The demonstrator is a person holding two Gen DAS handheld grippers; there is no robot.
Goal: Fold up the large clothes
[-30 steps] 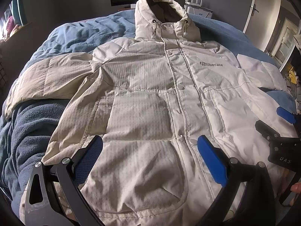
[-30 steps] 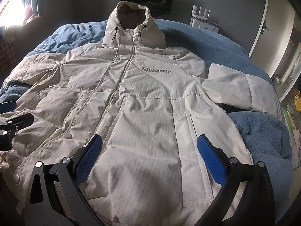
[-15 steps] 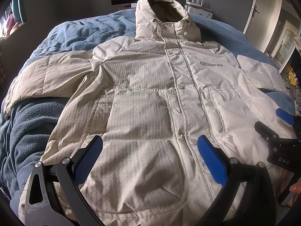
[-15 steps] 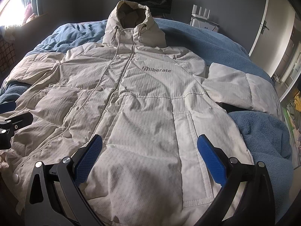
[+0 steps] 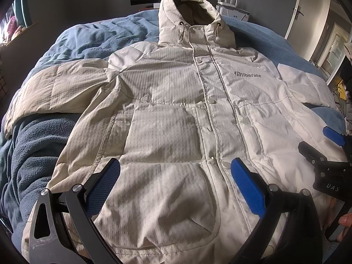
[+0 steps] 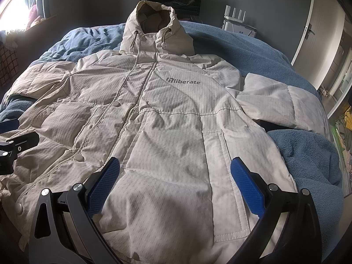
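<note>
Cream hooded jacket point(image 5: 176, 114) flat on blue blanket point(image 5: 92, 39), left gripper point(image 5: 176, 178) wide above hem.

The cream hooded puffer jacket point(image 5: 167, 114) is of matt woven cloth with a fine grid texture, softly wrinkled and quilted, with smooth round snap buttons point(image 6: 116, 104). The blue blanket on the bed point(image 6: 308, 160) looks fleecy and rough — a matt pile. The left tool point(image 5: 176, 176) has black matt plastic arms, shiny metal screws and blue pads point(image 5: 246, 187) with a fine dotted surface — the right tool point(image 6: 175, 176) looks the same. The white door point(image 6: 308, 22) is smooth.
</note>
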